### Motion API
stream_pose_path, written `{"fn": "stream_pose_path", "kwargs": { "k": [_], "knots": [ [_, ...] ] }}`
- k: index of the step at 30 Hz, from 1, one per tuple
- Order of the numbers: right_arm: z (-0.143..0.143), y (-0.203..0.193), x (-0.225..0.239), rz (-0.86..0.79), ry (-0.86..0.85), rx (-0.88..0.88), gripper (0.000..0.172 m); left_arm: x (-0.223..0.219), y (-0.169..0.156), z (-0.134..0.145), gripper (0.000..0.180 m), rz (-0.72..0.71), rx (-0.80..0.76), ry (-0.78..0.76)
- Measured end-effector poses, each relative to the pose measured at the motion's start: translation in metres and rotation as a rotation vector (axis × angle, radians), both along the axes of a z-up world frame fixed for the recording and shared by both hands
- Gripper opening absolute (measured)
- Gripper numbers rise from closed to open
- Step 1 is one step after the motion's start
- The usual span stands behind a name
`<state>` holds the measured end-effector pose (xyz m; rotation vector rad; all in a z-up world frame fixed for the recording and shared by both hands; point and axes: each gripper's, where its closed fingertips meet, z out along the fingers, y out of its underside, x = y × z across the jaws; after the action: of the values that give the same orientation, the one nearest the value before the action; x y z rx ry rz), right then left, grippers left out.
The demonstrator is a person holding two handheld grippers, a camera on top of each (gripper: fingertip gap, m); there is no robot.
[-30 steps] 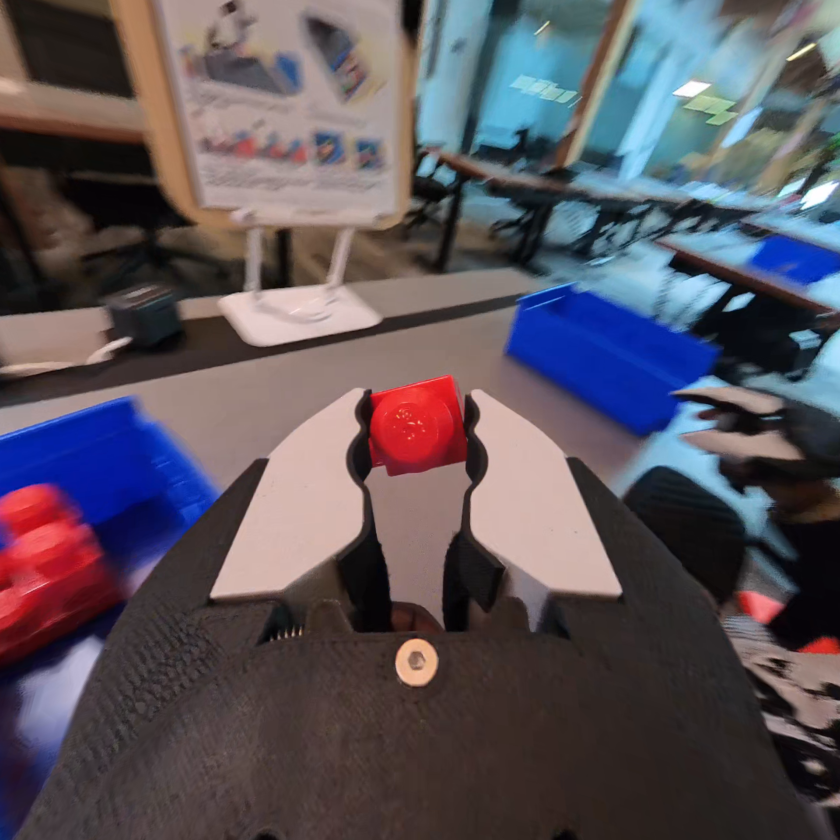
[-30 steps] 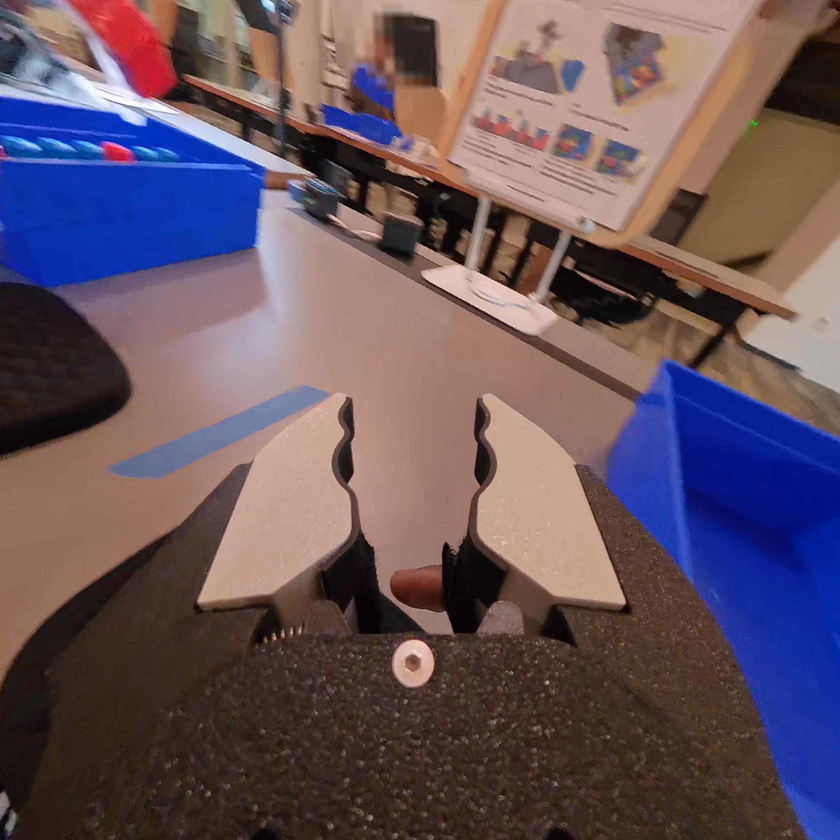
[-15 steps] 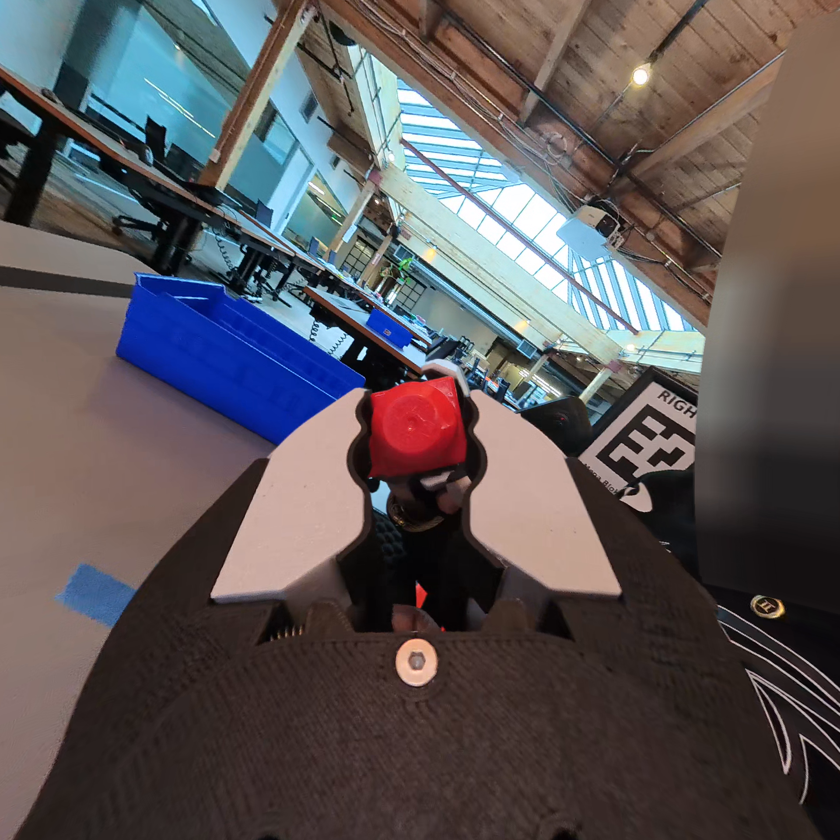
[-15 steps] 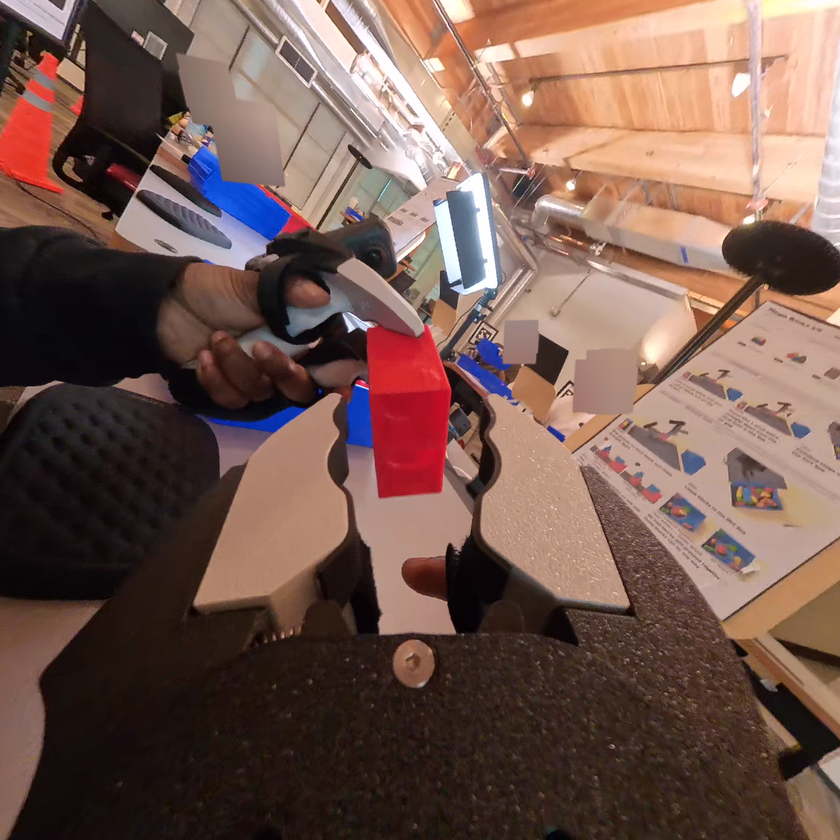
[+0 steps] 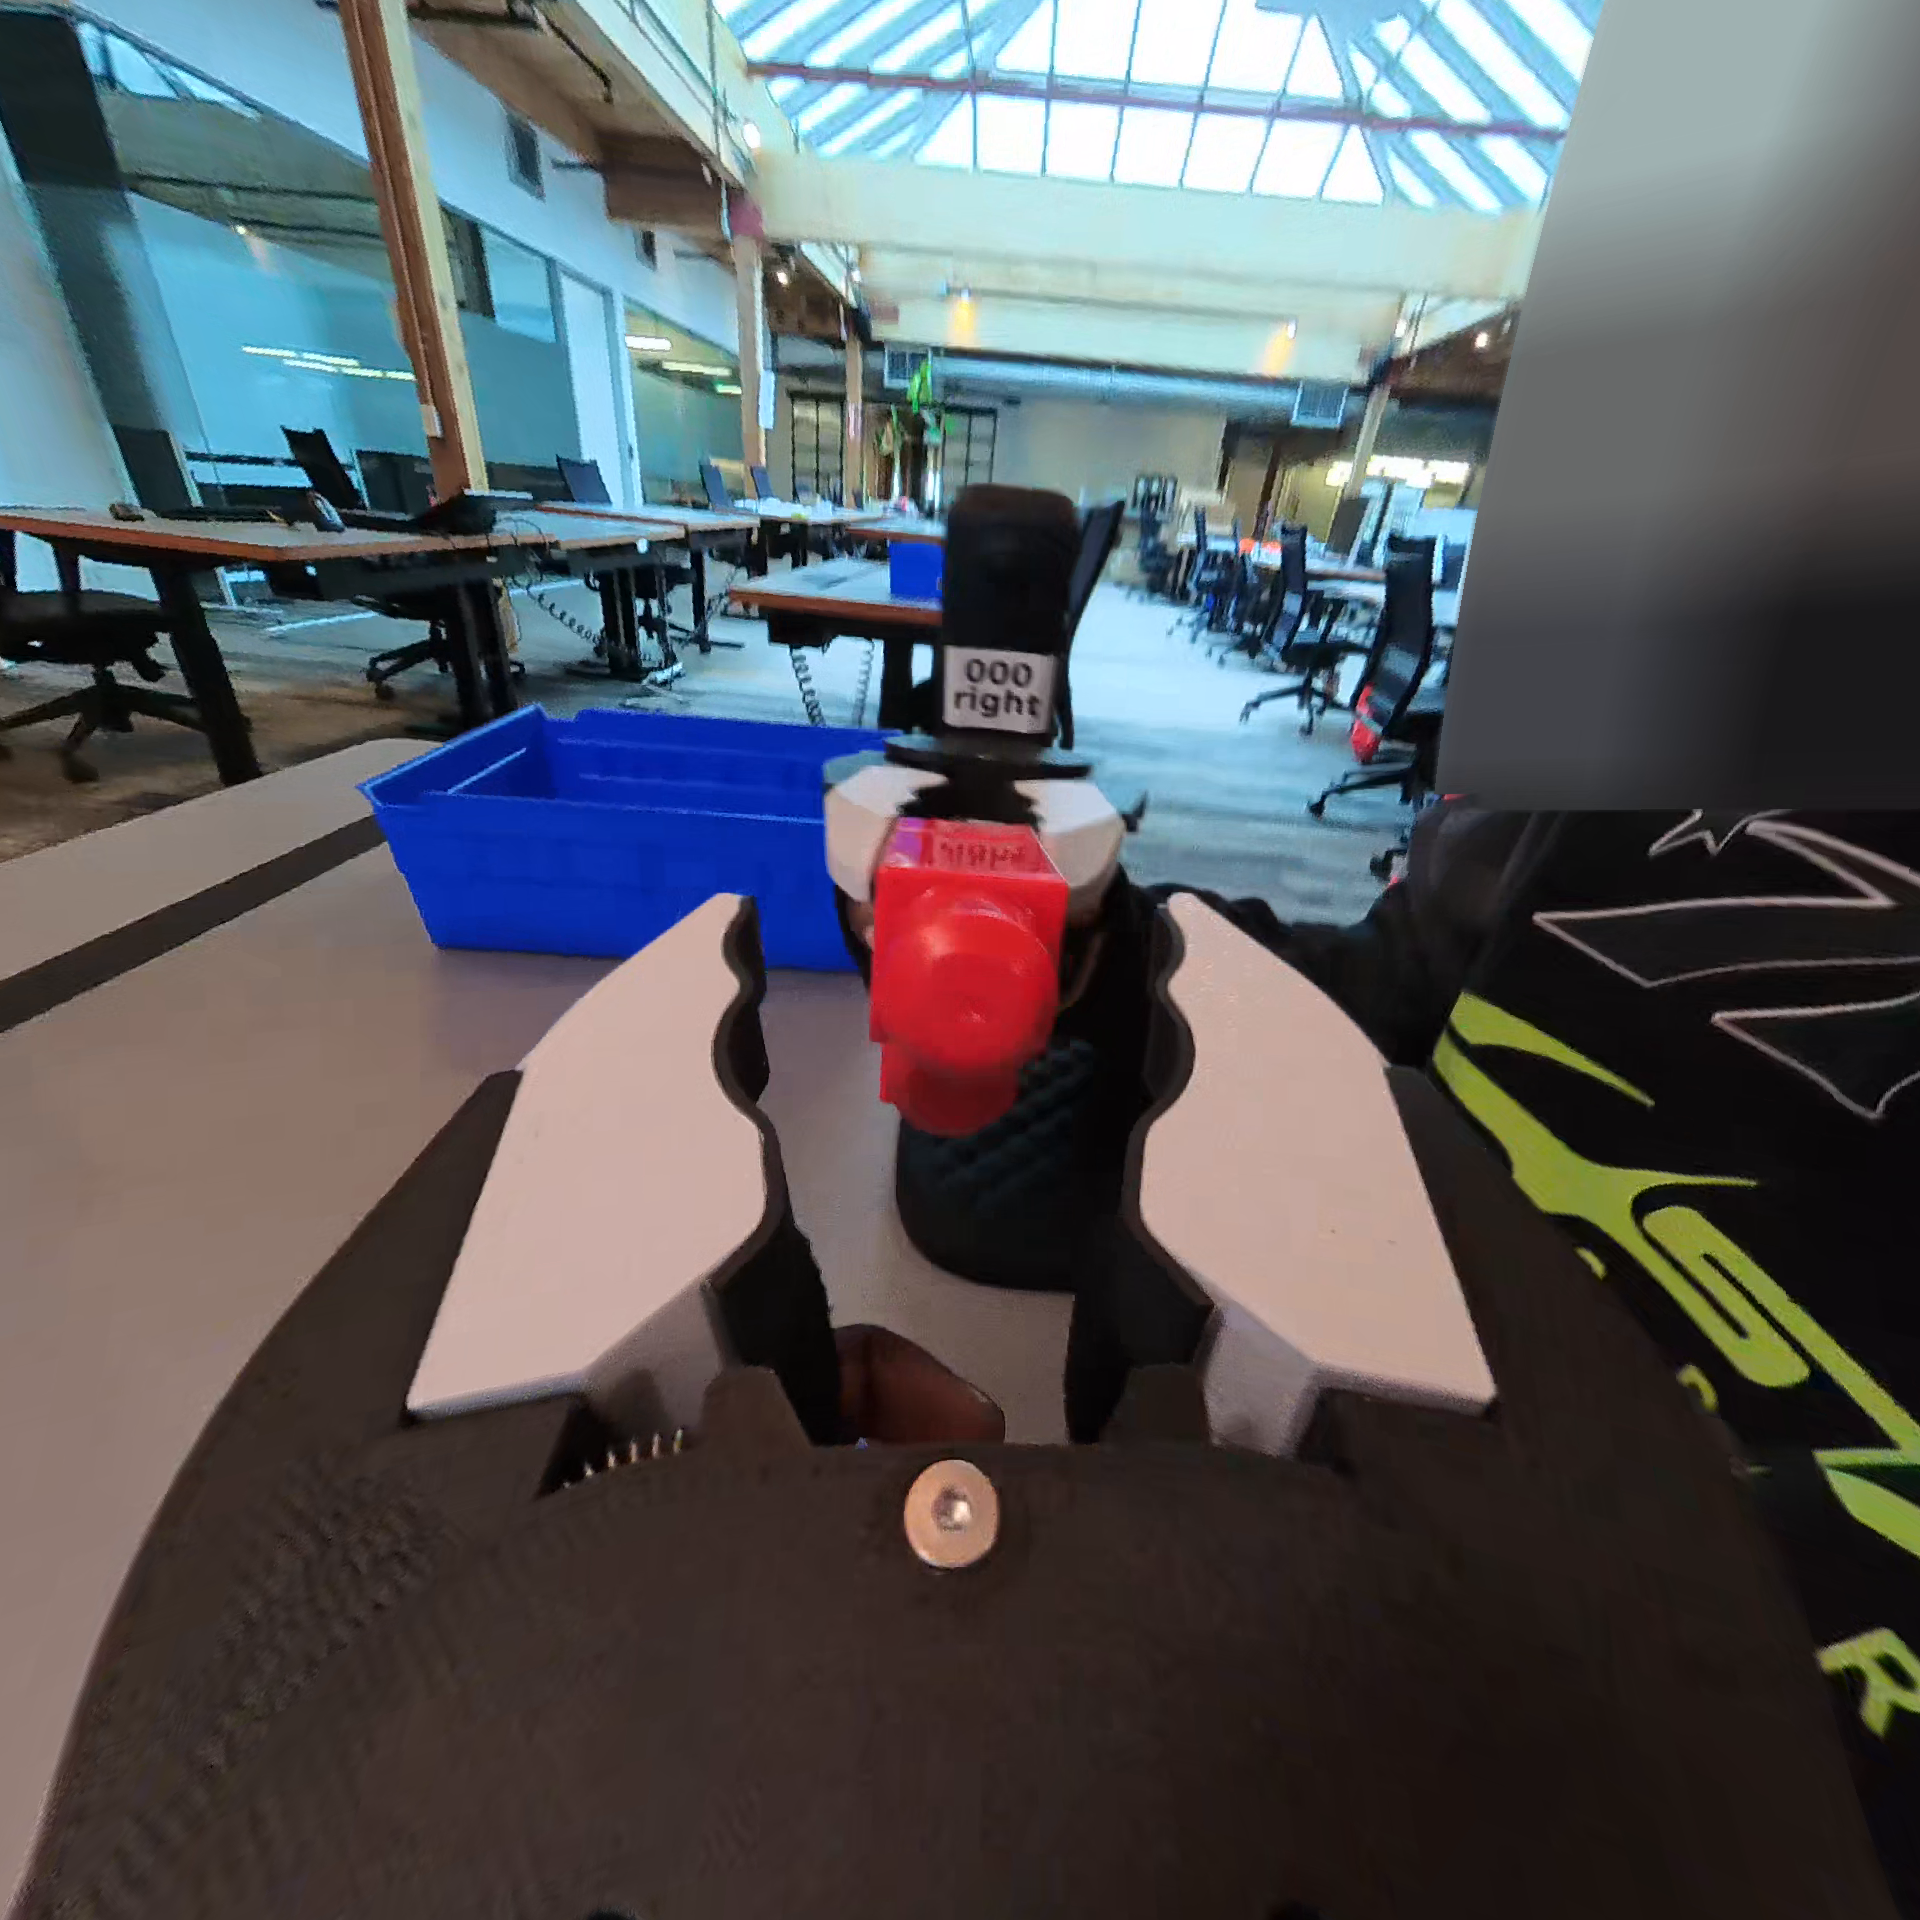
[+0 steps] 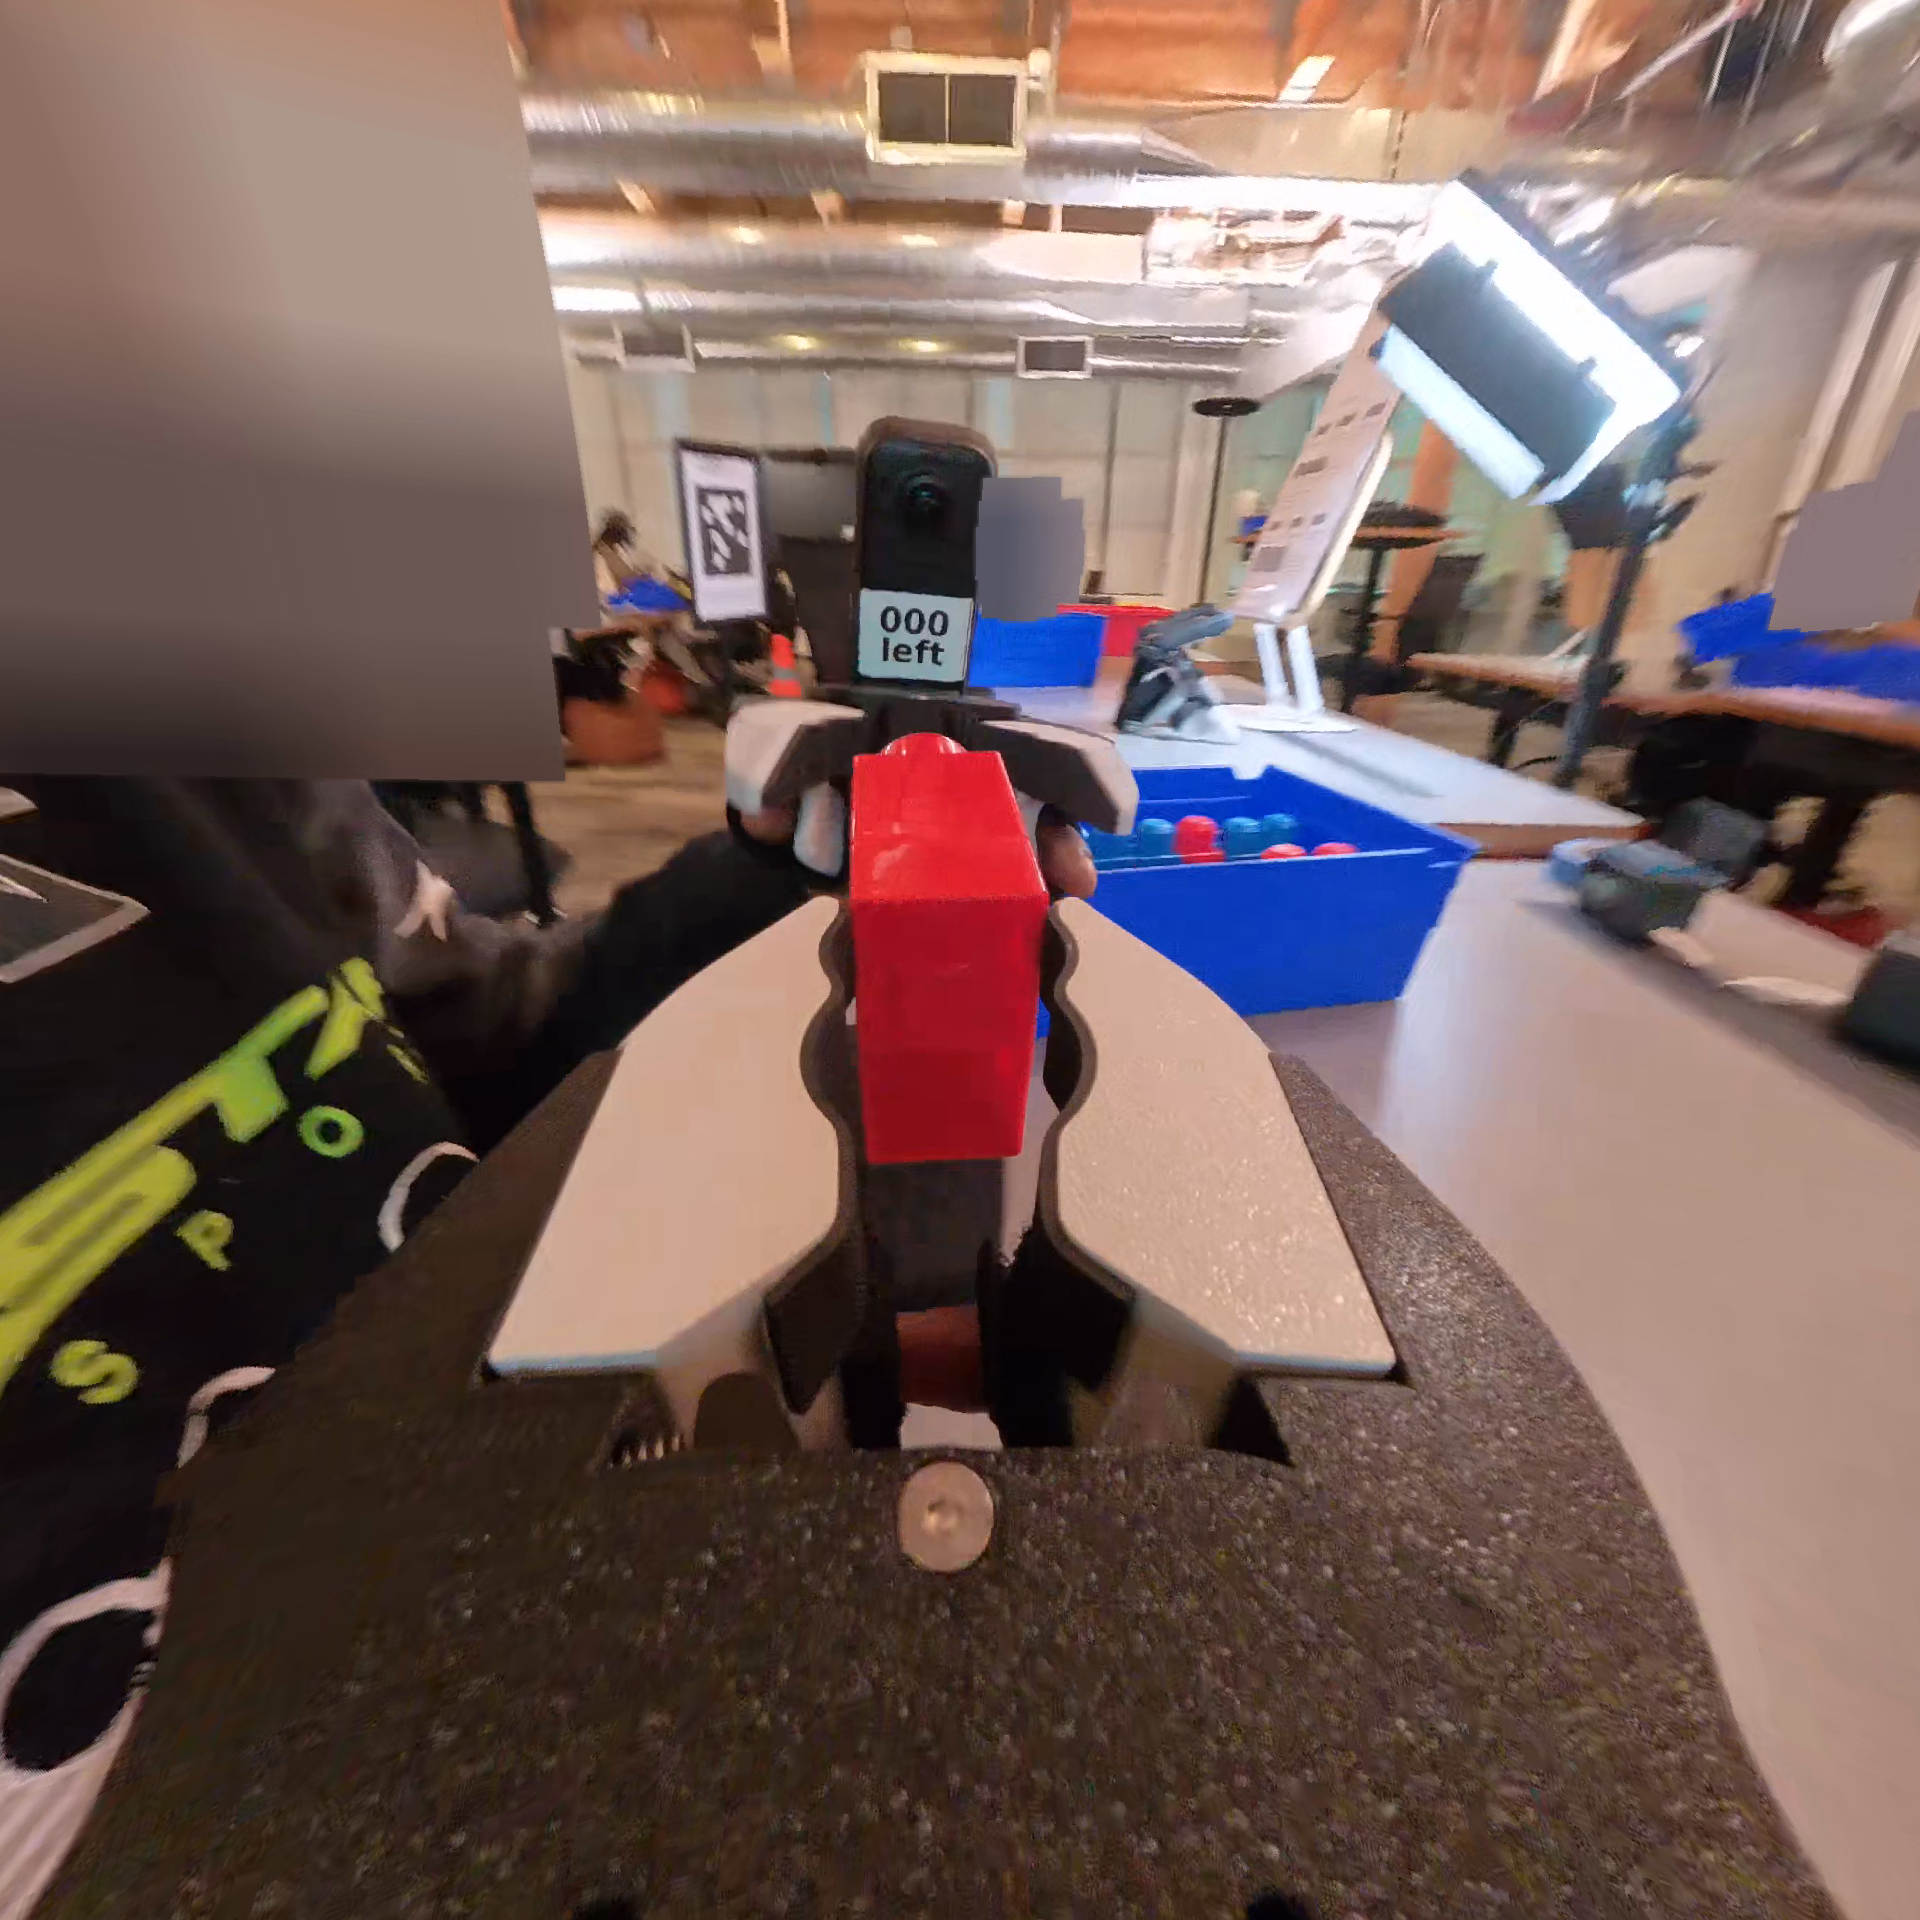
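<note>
A red toy brick (image 6: 945, 997) with a round stud sits between the two pads of my right gripper (image 6: 945, 914), which press on its sides. My left gripper (image 5: 956, 920) faces it head-on with its jaws wide open, a clear gap on each side of the brick (image 5: 961, 977). The left wrist view shows the right gripper's white fingers (image 5: 1081, 831) clamped on the brick's far end. The right wrist view shows the left gripper's fingers (image 6: 1070, 774) spread behind the brick, not touching it. Both are held above the grey table (image 5: 208, 1091).
An empty blue bin (image 5: 582, 831) stands on the table behind the right gripper. Another blue bin (image 6: 1299, 935) with several red and blue bricks (image 6: 1226, 836) stands behind the left gripper. A person's black top with green print (image 5: 1662, 1143) is close by.
The brick passed from my left gripper to my right. The right pads closed on it, then the left jaws opened wide and let go. Both grippers levelled out to face each other.
</note>
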<state>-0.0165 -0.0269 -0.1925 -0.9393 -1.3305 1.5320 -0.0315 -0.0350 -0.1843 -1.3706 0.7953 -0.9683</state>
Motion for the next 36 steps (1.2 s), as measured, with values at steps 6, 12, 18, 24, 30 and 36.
{"fn": "stream_pose_path", "kwargs": {
  "k": [6,12,18,24,30,36],
  "knots": [
    [-0.01,0.003,-0.002,0.049,-0.065,-0.091,0.034,0.01,0.007,-0.021,0.042,0.018,-0.081,0.067],
    [-0.014,0.003,-0.002,0.057,-0.096,-0.115,0.034,0.012,0.005,-0.025,0.036,0.002,-0.085,0.071],
    [-0.019,0.001,-0.003,0.044,-0.147,-0.067,0.035,0.011,0.002,-0.03,0.036,-0.026,-0.101,0.101],
    [-0.029,0.001,0.001,0.024,-0.372,0.139,0.042,0.01,-0.002,-0.045,0.036,-0.062,-0.145,0.298],
    [-0.045,0.001,-0.001,-0.006,-0.678,0.363,0.04,0.013,0.0,-0.052,0.036,-0.06,-0.138,0.474],
    [-0.049,-0.003,-0.004,0.015,-0.774,0.439,0.038,0.017,0.0,-0.054,0.037,-0.073,-0.132,0.524]
  ]
}}
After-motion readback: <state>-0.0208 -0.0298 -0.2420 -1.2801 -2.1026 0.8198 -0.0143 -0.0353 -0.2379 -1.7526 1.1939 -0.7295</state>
